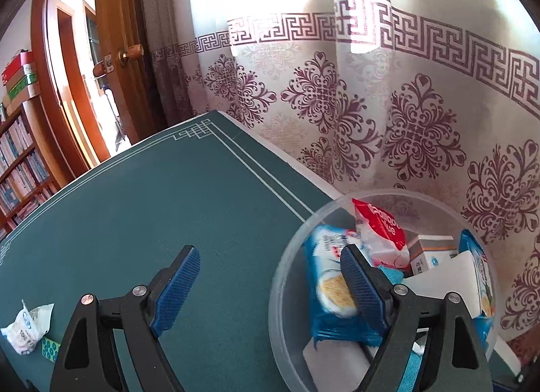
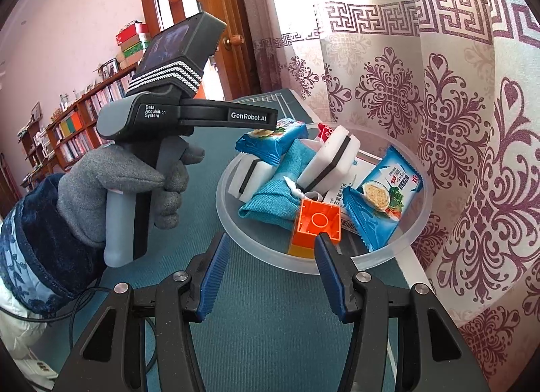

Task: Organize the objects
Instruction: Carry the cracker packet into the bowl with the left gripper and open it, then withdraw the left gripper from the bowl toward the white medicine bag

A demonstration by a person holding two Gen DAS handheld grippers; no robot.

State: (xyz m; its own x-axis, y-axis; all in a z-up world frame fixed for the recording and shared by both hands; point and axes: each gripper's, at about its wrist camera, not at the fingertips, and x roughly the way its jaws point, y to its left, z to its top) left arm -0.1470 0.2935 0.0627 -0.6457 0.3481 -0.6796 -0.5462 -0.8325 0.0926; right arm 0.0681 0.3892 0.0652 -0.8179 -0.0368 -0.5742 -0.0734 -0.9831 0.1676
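Fingers of my right gripper (image 2: 271,277) stand spread wide with nothing between them, low over the green table mat (image 2: 270,331). The right blue pad's tip overlaps an orange toy block (image 2: 315,223) in my view, so I cannot tell whether it touches. That block sits at the near edge of a translucent round bowl (image 2: 415,233), with a yellow piece under it mostly hidden.

Inside the bowl I see a blue cracker packet (image 2: 381,203) leaning against the right wall, a teal cloth (image 2: 273,199), two white sponges with dark bands (image 2: 329,164), and a white box whose print is too covered to read. A second blue packet (image 2: 270,142) lies at the far left rim, partly under the left gripper's nose.

My left gripper (image 1: 270,285) is also parted wide and empty. From its own camera, the right finger overlaps the blue packet (image 1: 332,287) in the bowl (image 1: 280,290), hiding its middle. A red and white pouch (image 1: 381,236) stands behind, its lettering cut off. The left finger hangs over bare mat (image 1: 152,206).

At the lower left, a crumpled white sachet (image 1: 25,329) lies on the mat well apart from the bowl, with a green dotted scrap (image 1: 50,348) beside it, half hidden by the gripper body. My gloved left hand (image 2: 125,186) grips the handle.
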